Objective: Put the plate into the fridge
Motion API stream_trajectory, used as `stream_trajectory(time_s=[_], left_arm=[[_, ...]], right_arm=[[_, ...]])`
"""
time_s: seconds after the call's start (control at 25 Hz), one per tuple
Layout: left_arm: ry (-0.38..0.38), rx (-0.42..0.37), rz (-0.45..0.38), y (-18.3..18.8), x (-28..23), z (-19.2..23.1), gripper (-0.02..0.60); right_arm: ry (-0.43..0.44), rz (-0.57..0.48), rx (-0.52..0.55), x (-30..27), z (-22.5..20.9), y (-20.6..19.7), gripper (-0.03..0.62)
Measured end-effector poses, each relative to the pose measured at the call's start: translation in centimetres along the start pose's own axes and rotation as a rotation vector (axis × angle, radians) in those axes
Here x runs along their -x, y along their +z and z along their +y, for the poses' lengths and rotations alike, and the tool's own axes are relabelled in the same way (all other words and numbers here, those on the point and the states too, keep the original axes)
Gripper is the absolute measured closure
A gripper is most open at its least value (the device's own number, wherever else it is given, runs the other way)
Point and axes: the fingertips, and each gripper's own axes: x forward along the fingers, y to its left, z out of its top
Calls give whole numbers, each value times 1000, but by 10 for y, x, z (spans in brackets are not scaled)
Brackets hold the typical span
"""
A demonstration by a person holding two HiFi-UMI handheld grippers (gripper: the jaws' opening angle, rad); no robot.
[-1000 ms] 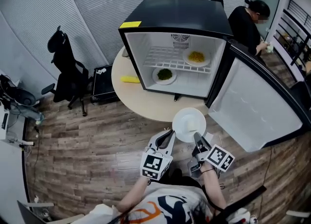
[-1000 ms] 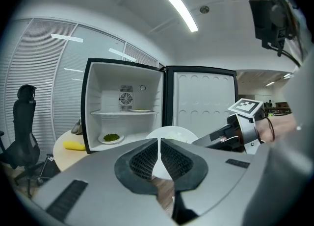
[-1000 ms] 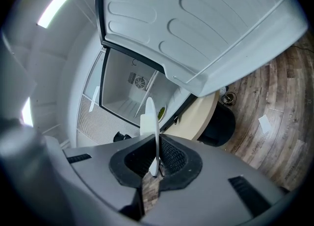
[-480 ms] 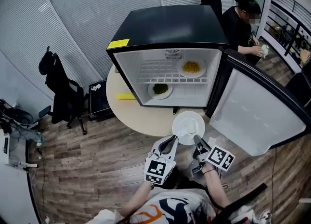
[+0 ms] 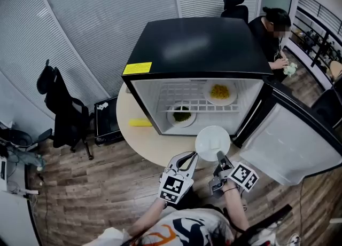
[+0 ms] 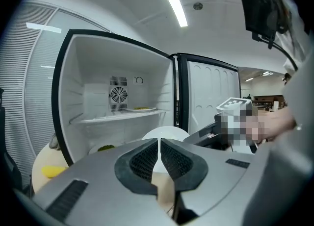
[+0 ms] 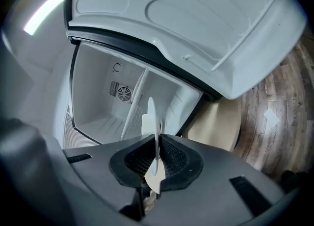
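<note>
A wood-plank floor (image 5: 91,186) is running under a round beige table (image 5: 140,144), and slatted blinds are lining the walls behind. The right gripper (image 5: 220,159) is clamping its fingers (image 7: 174,160) on the rim of the empty white plate (image 5: 212,142). It is holding the plate in the air over the table's near edge, just in front of the open black fridge (image 5: 197,47). Beside it the left gripper (image 5: 187,159) is hovering with its fingers (image 6: 143,160) pressed together on nothing.

The fridge is sitting on the table with its door (image 5: 291,143) standing wide to the right, close by the plate's right side. Inside, a wire shelf (image 5: 184,103) is carrying a dish of yellow food (image 5: 220,93). A dish of green food (image 5: 181,114) is lying on the compartment floor beneath it.

A yellow label (image 5: 137,68) is sticking to the fridge's top front-left corner, with print too small to read. A yellow object (image 5: 140,123) is lying on the table left of the fridge. A black office chair (image 5: 61,111) is standing further left, and a person (image 5: 270,34) is sitting behind the fridge at the right.
</note>
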Motion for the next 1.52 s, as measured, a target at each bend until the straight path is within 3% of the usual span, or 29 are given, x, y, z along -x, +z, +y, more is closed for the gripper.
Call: stream_trajectory(time_s=[0.64, 1.12, 1.52], left_arm=[[-90, 28, -25, 6, -36, 57, 557], [-104, 31, -22, 4, -44, 72, 557], [-90, 26, -12, 1, -42, 81, 557]], right_arm=[[-147, -99, 17, -96, -14, 36, 569], [-264, -184, -59, -131, -51, 57, 571], [-312, -266, 58, -150, -47, 76, 569]])
